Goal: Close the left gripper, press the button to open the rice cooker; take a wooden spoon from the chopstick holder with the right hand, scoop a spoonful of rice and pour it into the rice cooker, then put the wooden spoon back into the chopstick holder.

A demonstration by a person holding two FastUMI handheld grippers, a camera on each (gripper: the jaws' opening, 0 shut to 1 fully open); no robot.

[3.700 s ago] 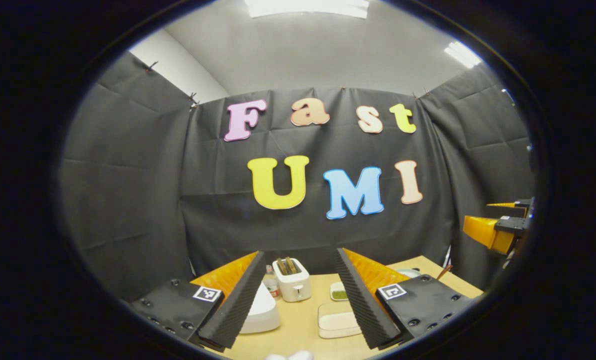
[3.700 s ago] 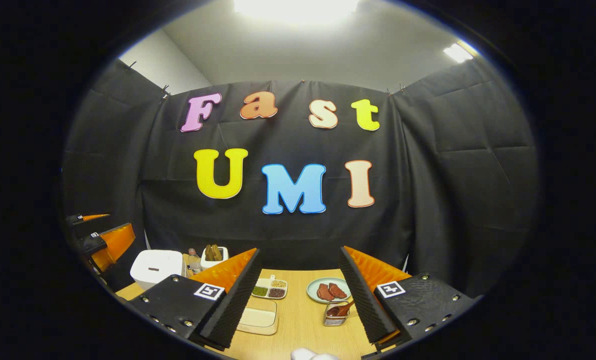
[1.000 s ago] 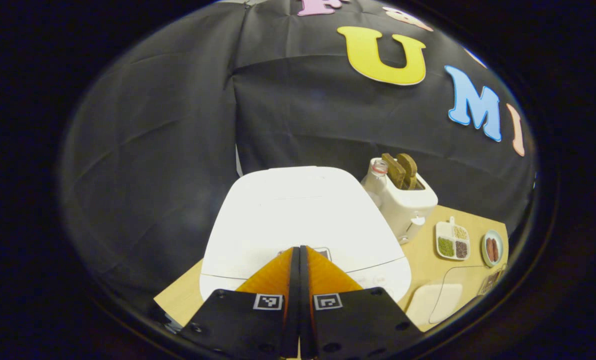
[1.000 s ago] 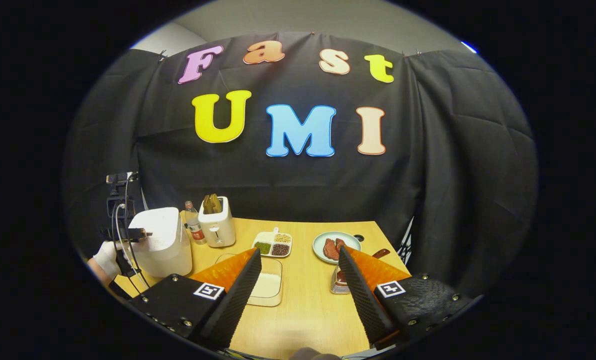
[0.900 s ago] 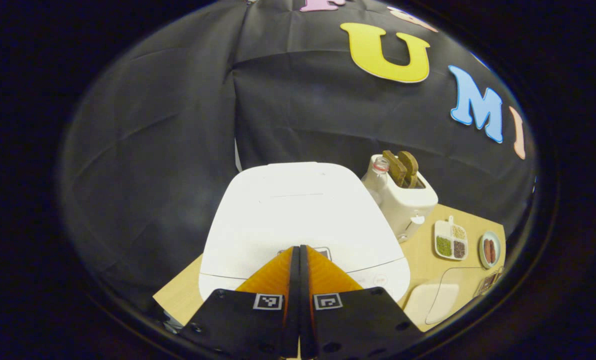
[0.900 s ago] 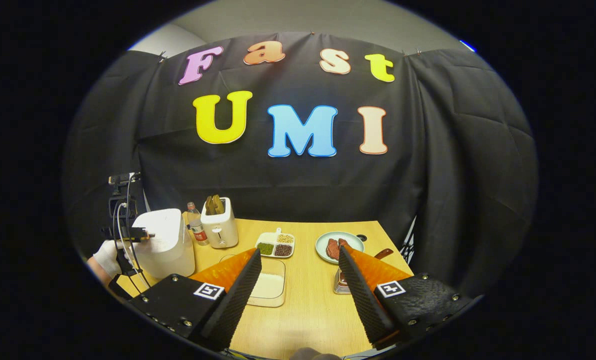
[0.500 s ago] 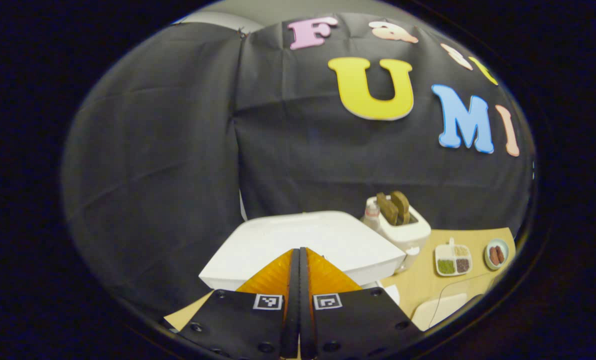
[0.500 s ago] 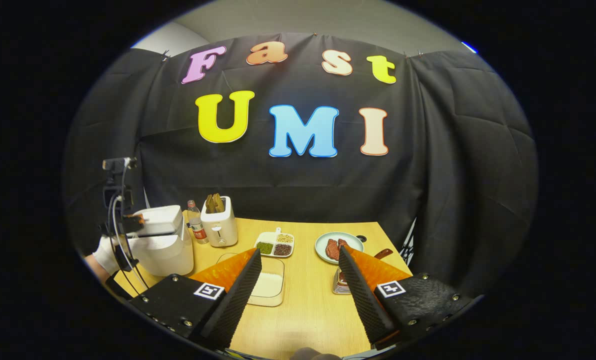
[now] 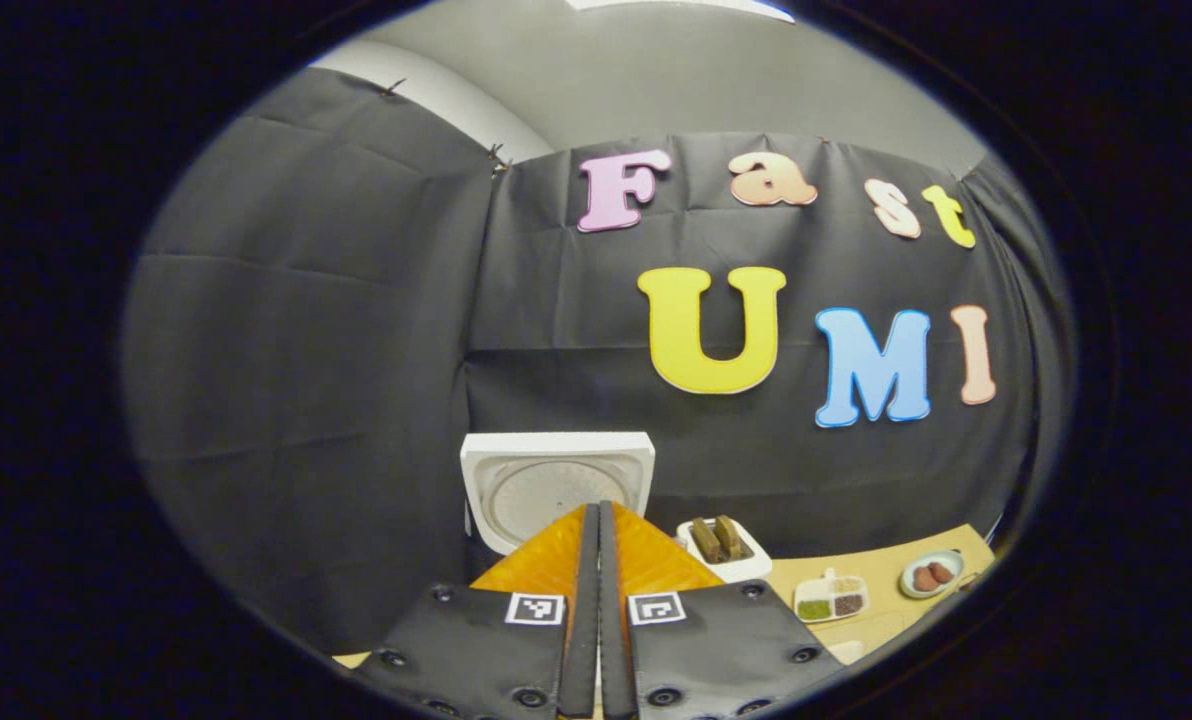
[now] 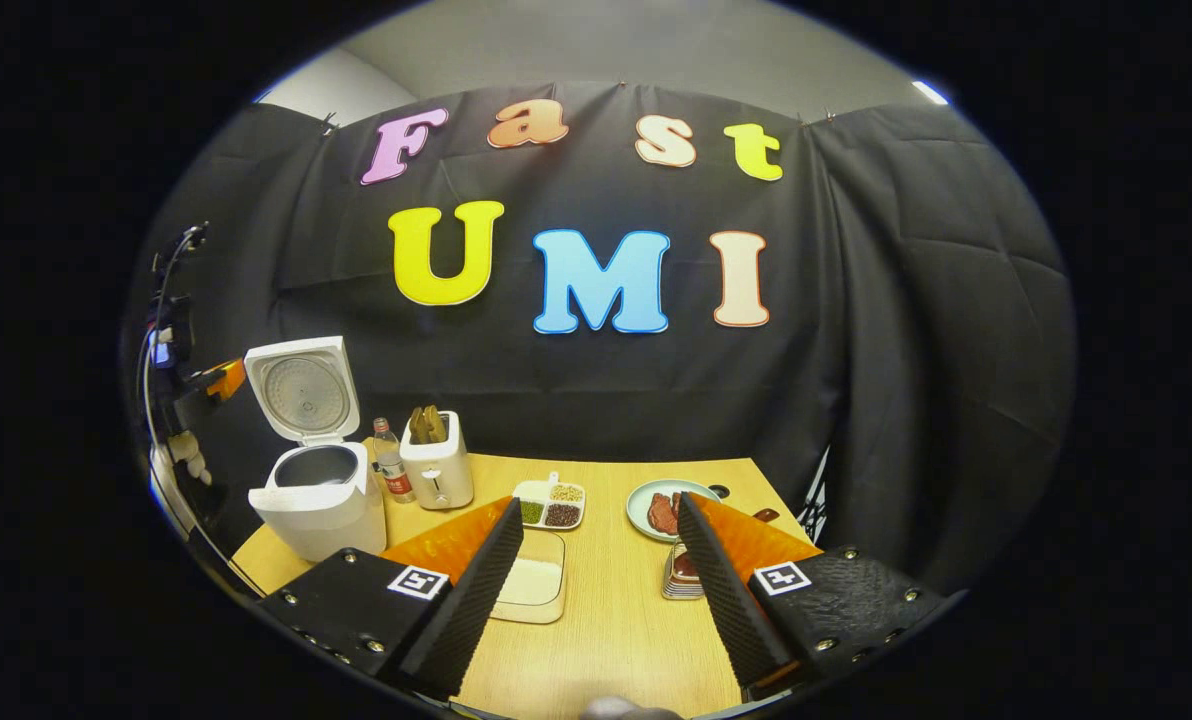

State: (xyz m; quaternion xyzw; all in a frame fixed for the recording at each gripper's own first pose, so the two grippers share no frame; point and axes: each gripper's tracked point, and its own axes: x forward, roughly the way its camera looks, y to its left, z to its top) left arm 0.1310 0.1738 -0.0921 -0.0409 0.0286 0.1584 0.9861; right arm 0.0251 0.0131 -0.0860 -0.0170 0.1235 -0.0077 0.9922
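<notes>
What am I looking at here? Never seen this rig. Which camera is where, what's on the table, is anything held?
There is no robot arm: a person holds a two-finger gripper in each hand, and a fisheye camera rides on each, looking along its fingers.

In the left gripper view, the left gripper has its fingers pressed together on nothing, and points at the raised lid of the rice cooker.

In the right gripper view, the right gripper is open and empty above the wooden table. On the table stand the rice cooker, lid up, a bottle, a toaster, a divided dish of grains, a tray of rice, a plate of meat and the chopstick holder.
</notes>
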